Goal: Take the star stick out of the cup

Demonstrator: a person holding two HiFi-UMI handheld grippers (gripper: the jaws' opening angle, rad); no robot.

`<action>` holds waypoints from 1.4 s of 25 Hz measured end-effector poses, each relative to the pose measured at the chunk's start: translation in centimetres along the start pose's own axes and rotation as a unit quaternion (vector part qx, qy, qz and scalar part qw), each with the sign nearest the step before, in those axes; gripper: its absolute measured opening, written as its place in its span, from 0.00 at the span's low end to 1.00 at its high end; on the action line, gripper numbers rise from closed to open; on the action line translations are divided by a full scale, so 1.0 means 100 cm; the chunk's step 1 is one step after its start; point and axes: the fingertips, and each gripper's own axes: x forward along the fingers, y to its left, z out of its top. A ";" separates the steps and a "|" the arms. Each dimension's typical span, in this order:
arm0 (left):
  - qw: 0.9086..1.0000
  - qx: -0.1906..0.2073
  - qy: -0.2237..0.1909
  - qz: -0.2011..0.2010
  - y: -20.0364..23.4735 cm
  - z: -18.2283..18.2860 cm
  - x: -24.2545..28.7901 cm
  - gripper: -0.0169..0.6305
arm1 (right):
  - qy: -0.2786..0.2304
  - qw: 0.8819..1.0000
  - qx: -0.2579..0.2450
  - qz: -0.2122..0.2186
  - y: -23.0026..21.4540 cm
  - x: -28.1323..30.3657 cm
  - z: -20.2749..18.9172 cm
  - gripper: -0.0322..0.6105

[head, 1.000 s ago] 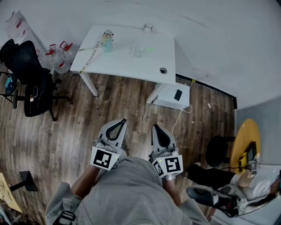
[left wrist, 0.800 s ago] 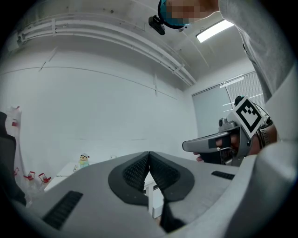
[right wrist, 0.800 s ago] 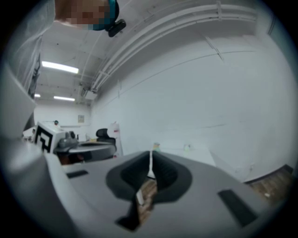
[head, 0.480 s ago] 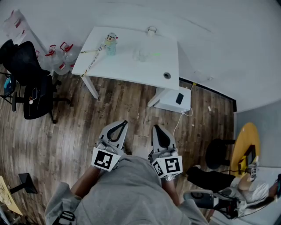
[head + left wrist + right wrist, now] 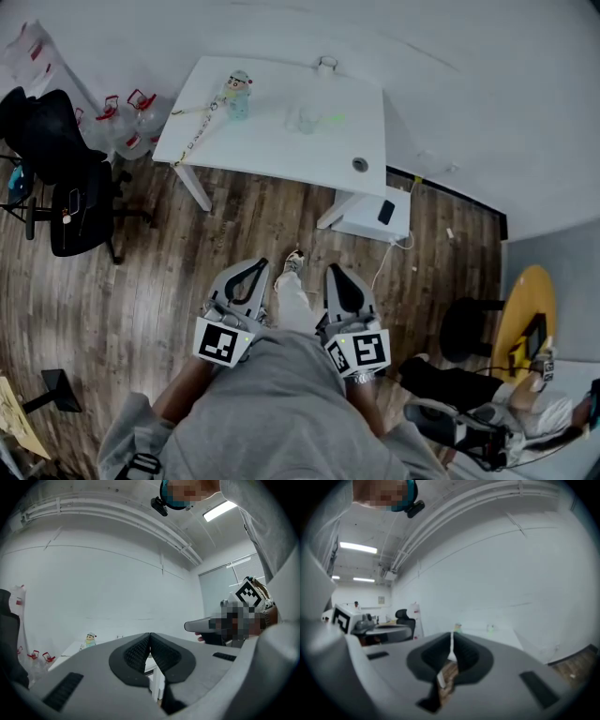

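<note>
A clear cup point(image 5: 302, 118) stands on the white table point(image 5: 272, 150) far ahead, with a faint green shape point(image 5: 335, 118) just right of it; the star stick is too small to make out for sure. In the right gripper view a greenish blur point(image 5: 490, 629) shows on the distant table. My left gripper point(image 5: 254, 270) and right gripper point(image 5: 337, 278) are held close to my body, over the wood floor and well short of the table. Both are shut with nothing between the jaws. The left gripper point(image 5: 150, 635) and right gripper point(image 5: 451, 637) point toward the table.
A small figurine point(image 5: 238, 92), a chain point(image 5: 192, 131) and a small white cup point(image 5: 326, 64) also sit on the table. A white box point(image 5: 372, 208) lies under its right end. A black office chair point(image 5: 66, 183) and water jugs point(image 5: 127, 117) stand left. A seated person point(image 5: 487, 394) is at right.
The table has drifted slightly right and nearer in the head view. A leg and foot have swung forward between the two grippers. Both grippers stay shut.
</note>
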 end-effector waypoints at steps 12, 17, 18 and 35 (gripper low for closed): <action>1.000 0.002 0.006 0.018 0.033 0.000 0.041 0.08 | 0.008 1.000 -0.002 0.012 -0.026 0.053 0.005 0.11; 1.000 0.001 0.012 0.021 0.046 -0.003 0.065 0.08 | 0.016 1.000 -0.002 0.016 -0.042 0.083 0.004 0.11; 1.000 0.001 0.013 0.021 0.049 -0.003 0.070 0.08 | 0.016 1.000 -0.002 0.016 -0.046 0.089 0.005 0.11; 0.998 0.004 0.028 0.050 0.089 0.008 0.169 0.08 | 0.036 0.999 -0.019 0.033 -0.118 0.185 0.026 0.11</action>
